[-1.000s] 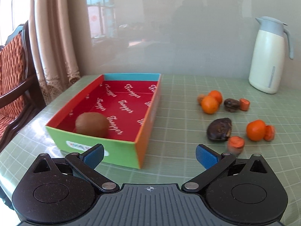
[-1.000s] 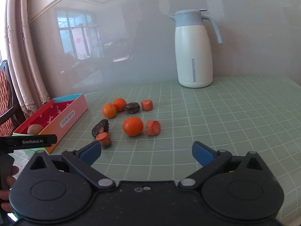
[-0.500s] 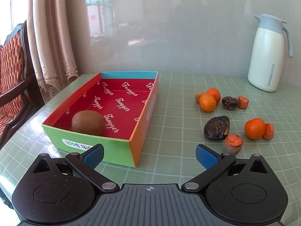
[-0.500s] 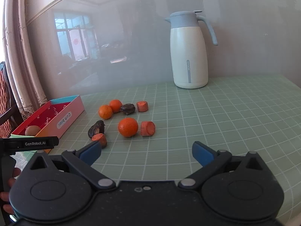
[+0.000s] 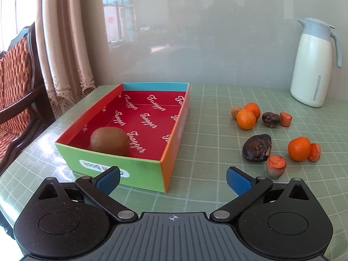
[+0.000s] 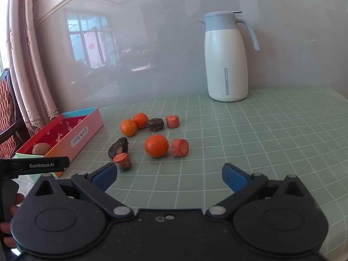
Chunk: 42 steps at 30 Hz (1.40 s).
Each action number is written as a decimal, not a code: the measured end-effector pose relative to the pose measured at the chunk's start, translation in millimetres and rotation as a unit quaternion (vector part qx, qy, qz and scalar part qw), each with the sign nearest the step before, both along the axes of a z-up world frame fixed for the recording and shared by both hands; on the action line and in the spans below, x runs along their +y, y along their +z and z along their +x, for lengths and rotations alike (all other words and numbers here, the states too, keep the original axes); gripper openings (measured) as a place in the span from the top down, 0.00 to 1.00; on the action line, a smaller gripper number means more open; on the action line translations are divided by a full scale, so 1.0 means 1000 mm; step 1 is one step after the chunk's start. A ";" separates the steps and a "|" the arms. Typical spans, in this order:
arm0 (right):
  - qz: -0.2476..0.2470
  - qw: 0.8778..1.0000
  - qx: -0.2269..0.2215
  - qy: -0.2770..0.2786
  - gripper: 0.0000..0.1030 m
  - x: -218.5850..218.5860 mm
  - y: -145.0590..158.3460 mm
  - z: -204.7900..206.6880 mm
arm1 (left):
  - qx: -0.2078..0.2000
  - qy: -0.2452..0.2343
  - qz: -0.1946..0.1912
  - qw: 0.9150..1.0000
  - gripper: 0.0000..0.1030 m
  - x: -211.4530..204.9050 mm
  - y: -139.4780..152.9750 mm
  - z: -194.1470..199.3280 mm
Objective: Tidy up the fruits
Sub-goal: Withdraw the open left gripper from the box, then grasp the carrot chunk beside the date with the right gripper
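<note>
Left gripper (image 5: 173, 177) held low over the green checked tablecloth (image 5: 204, 174), blue-padded jaws spread wide, nothing between them. Right gripper (image 6: 169, 177) likewise gaping wide and empty above the cloth. At far left of the right wrist view, a black bar marked GenRobot.AI (image 6: 41, 165), with fingertips (image 6: 9, 226) showing below it.

Just ahead of the left gripper, a colourful cardboard box (image 5: 152, 169) with green near wall, orange right wall, blue far wall and red printed lining. Inside, near the front left corner, a brown kiwi (image 5: 108, 140) resting on the lining.

Right of the box, on the cloth: nearest, a carrot stub (image 5: 275, 166) standing on end, touching or just beside a dark wrinkled fruit (image 5: 257, 148). Further right, a mandarin (image 5: 299, 148) with a second carrot piece (image 5: 314, 151) against its right side. Beyond these, a cluster: two mandarins (image 5: 246, 119) one behind the other, a small brown fruit (image 5: 235, 112) at their left, a smaller dark fruit (image 5: 270, 119) at their right, then a third carrot piece (image 5: 285, 119).

Farthest back, a white thermos jug (image 5: 312, 65) with pale blue lid and handle, upright near the glossy wall. At the far left, beige curtains (image 5: 65, 43) and a wooden chair with red cushion (image 5: 15, 76).
</note>
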State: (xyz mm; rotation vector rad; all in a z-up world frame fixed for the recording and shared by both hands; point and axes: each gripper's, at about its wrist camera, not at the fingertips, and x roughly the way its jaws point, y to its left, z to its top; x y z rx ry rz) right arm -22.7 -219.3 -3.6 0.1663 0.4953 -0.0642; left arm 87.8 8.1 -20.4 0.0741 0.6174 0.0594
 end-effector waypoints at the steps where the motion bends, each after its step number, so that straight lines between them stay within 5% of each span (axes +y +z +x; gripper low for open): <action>1: 0.000 1.000 0.000 0.002 0.00 0.002 0.000 0.001 | 0.000 0.002 0.000 1.000 0.00 0.002 0.000 0.000; 42: -0.021 0.999 0.017 0.037 0.00 0.068 -0.011 0.057 | -0.013 0.101 0.004 0.995 0.00 0.102 0.007 -0.024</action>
